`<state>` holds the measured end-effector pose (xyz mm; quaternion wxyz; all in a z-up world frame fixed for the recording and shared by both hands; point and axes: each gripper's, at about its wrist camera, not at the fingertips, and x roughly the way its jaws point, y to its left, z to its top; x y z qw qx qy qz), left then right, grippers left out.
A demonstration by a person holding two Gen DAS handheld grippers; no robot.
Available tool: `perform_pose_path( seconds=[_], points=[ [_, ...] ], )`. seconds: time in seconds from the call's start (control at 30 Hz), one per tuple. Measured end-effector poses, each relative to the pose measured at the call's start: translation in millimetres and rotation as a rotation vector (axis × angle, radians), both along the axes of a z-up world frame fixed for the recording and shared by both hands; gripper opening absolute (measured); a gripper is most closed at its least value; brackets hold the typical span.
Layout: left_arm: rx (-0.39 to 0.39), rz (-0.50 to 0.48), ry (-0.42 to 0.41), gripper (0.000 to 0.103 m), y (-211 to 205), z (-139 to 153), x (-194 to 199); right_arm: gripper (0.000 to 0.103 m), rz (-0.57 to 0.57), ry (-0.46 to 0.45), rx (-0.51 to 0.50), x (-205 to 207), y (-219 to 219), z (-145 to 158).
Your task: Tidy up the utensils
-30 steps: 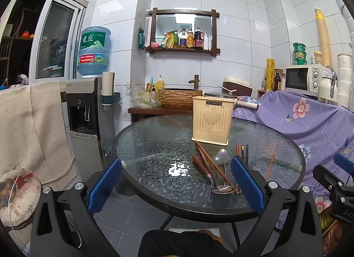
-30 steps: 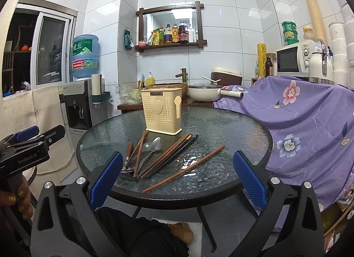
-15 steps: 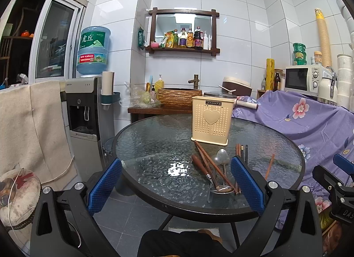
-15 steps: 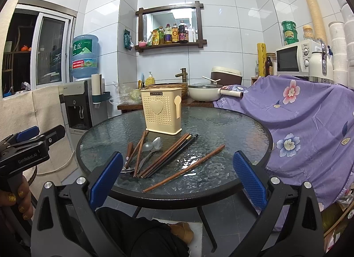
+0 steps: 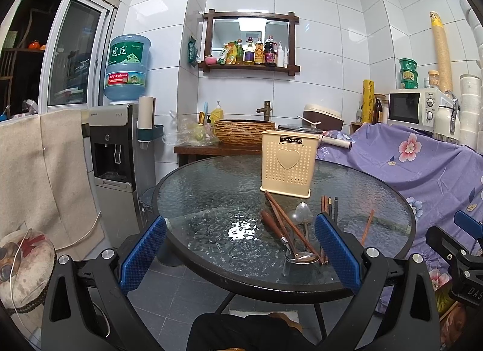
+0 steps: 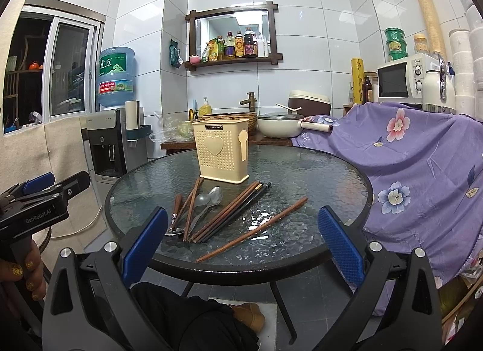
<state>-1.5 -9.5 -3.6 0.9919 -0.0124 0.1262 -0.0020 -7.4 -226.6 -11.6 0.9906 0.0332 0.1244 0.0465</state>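
Observation:
A cream perforated utensil holder (image 5: 288,163) (image 6: 222,150) stands upright on the round glass table (image 5: 211,200) (image 6: 302,175). In front of it lie brown and black chopsticks (image 6: 234,210) (image 5: 283,218), metal spoons (image 6: 208,200) (image 5: 300,215) and one lone chopstick (image 6: 256,228) (image 5: 366,227). My left gripper (image 5: 240,252) is open and empty, held before the table's near edge. My right gripper (image 6: 241,243) is open and empty, also short of the table edge, with the lone chopstick between its fingers in view.
A water dispenser (image 5: 116,151) stands left of the table. A purple floral cloth (image 6: 422,163) covers a counter on the right, with a microwave (image 6: 403,79) on it. A side table with a woven basin (image 5: 244,130) and a pot (image 6: 279,129) stands behind.

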Motion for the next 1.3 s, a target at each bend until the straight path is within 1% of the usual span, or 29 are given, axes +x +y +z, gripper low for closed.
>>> perform_pose_path(
  seconds=[0.6,0.7,0.83,0.93,1.07,1.17,1.23,1.27,1.3],
  points=[
    [-0.003,-0.002,0.005,0.097,-1.1,-1.8,-0.6,0.098,0.002,0.011,0.000,3.6,-0.2,-2.3],
    [-0.005,-0.009,0.021,0.097,-0.5,-4.4,2.8,0.098,-0.003,0.022,-0.006,5.8,0.9,-5.0],
    [-0.001,-0.044,0.055,0.097,-0.9,-10.1,12.7,0.098,-0.027,0.044,-0.032,13.8,0.3,-8.8],
    [0.009,-0.067,0.110,0.097,-5.4,-17.0,27.4,0.098,-0.044,0.091,-0.040,28.4,-2.8,-13.3],
    [0.019,-0.094,0.203,0.097,-5.6,-24.2,56.7,0.098,-0.072,0.192,-0.049,59.9,-13.5,-21.4],
    [-0.039,-0.113,0.255,0.096,1.9,-25.5,78.7,0.098,-0.084,0.274,-0.049,88.6,-25.5,-26.2],
    [-0.067,-0.114,0.293,0.092,7.0,-25.1,94.1,0.097,-0.091,0.317,-0.025,107.1,-35.1,-29.8],
    [-0.077,-0.114,0.319,0.090,9.3,-25.7,103.7,0.096,-0.093,0.356,-0.001,119.8,-41.6,-31.5],
    [-0.085,-0.113,0.337,0.086,11.0,-26.6,110.7,0.092,-0.087,0.397,0.028,131.9,-48.0,-32.7]
  ],
)
